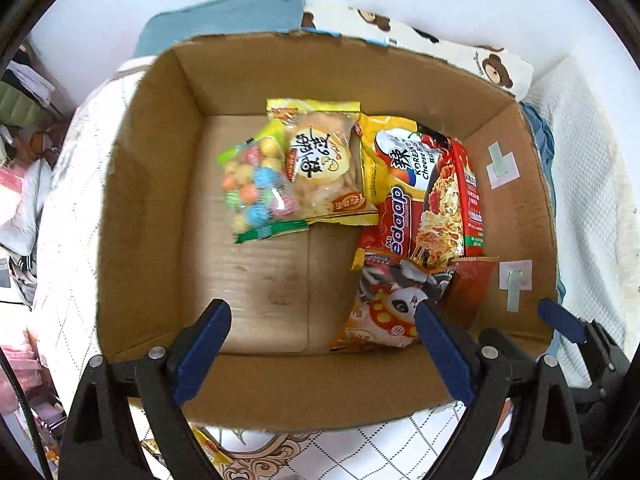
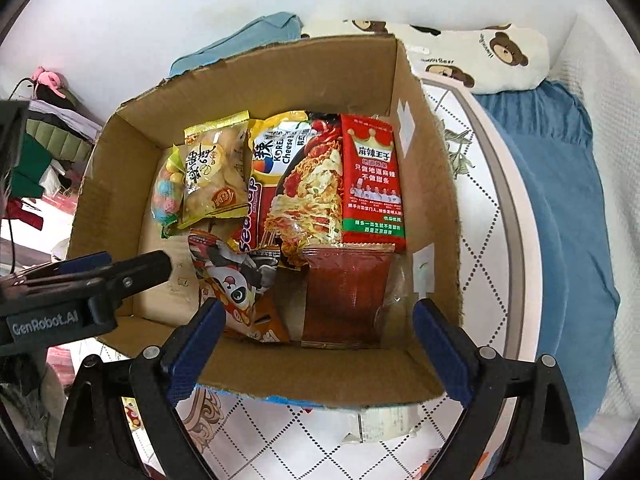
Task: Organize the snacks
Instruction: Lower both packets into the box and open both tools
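Observation:
A cardboard box [image 1: 132, 208] [image 2: 436, 184] on a bed holds several snack packs. A bag of coloured candy balls [image 1: 256, 188] [image 2: 166, 194] and a yellow cracker pack [image 1: 324, 164] [image 2: 214, 168] lie at the back. A Korean cheese noodle pack [image 1: 424, 192] [image 2: 304, 184] lies to their right, with a red spicy strip pack [image 2: 370, 180] beside it and a panda-print bag [image 1: 388, 304] [image 2: 236, 284] in front. My left gripper [image 1: 320, 344] is open and empty over the box's near wall. My right gripper [image 2: 320, 340] is open and empty above the near right corner.
A bear-print pillow [image 1: 460, 52] [image 2: 480, 56] and a blue cushion [image 1: 224, 20] lie behind the box. A blue blanket [image 2: 560, 208] lies to the right. A patterned bedsheet [image 2: 320, 440] lies under the box. Clutter [image 1: 20, 160] lies to the left of the bed.

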A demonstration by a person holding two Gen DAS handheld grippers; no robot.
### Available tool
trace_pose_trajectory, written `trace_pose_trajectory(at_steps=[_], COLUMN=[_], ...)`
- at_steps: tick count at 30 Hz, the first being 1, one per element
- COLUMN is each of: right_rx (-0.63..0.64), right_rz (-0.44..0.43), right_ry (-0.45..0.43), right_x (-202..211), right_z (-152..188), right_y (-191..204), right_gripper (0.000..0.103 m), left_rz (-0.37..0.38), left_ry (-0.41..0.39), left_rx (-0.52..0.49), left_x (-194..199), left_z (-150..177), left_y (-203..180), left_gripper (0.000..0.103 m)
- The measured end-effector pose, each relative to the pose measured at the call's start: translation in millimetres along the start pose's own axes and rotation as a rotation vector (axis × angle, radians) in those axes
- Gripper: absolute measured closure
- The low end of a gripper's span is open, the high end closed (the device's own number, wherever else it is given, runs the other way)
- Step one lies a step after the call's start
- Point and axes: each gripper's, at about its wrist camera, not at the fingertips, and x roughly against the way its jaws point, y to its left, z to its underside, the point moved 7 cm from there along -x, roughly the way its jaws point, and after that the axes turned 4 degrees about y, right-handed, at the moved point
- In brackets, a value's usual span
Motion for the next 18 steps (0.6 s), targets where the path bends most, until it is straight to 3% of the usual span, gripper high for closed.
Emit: trace_pose_trajectory(at_steps=[4, 18], right_rx=[0.008, 0.044], right_rz=[0.012, 0.058], right_ry=[-0.04, -0.211], right_x=[12, 67], right_z=[5, 38], right_y=[2, 16], right_gripper=[0.006, 0.006], left_rz=[-0.025, -0.069], left_ry=[-0.064, -0.28], left_rx=[0.001, -0.009], left_x=[3, 67], left_z=[-4, 42], left_y=[-4, 5], left_gripper=[0.009, 0.009])
